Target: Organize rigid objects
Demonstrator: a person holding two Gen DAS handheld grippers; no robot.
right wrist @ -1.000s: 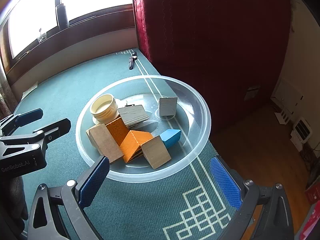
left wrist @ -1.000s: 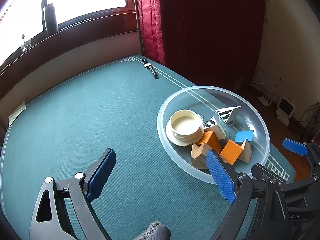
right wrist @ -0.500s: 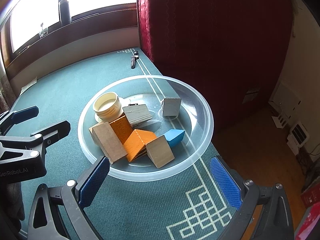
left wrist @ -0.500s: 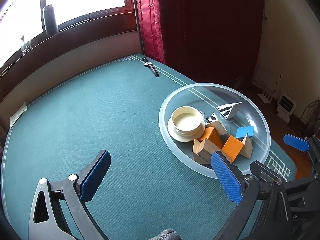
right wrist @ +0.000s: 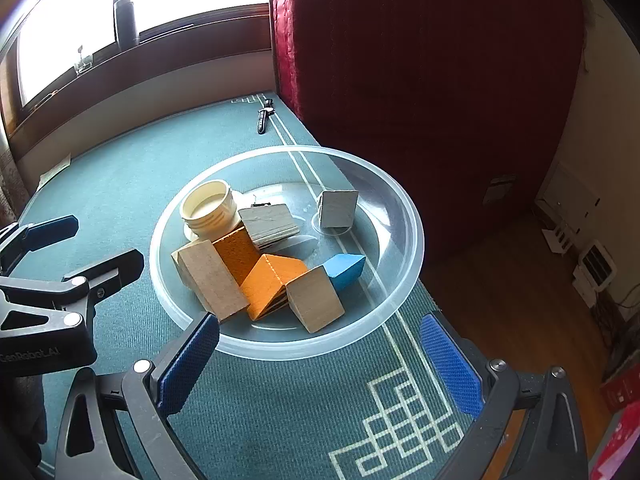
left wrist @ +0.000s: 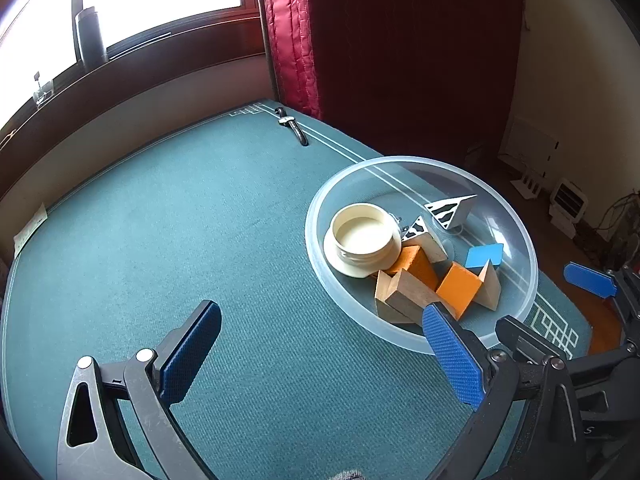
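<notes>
Left gripper hangs with its jaws spread wide, nothing between them, just short of the clear bowl on the green counter. Right gripper too: jaws wide apart, empty, at the bowl's near rim. Blocks and a cream jar sit inside the bowl. Only the left view shows zebra-striped faces on two blocks; the right view shows the counter's corner pattern beside the bowl.

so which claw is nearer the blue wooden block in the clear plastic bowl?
Right. The right claw faces the bowl head-on, blue block just ahead; the left claw sits off to the bowl's side.
</notes>
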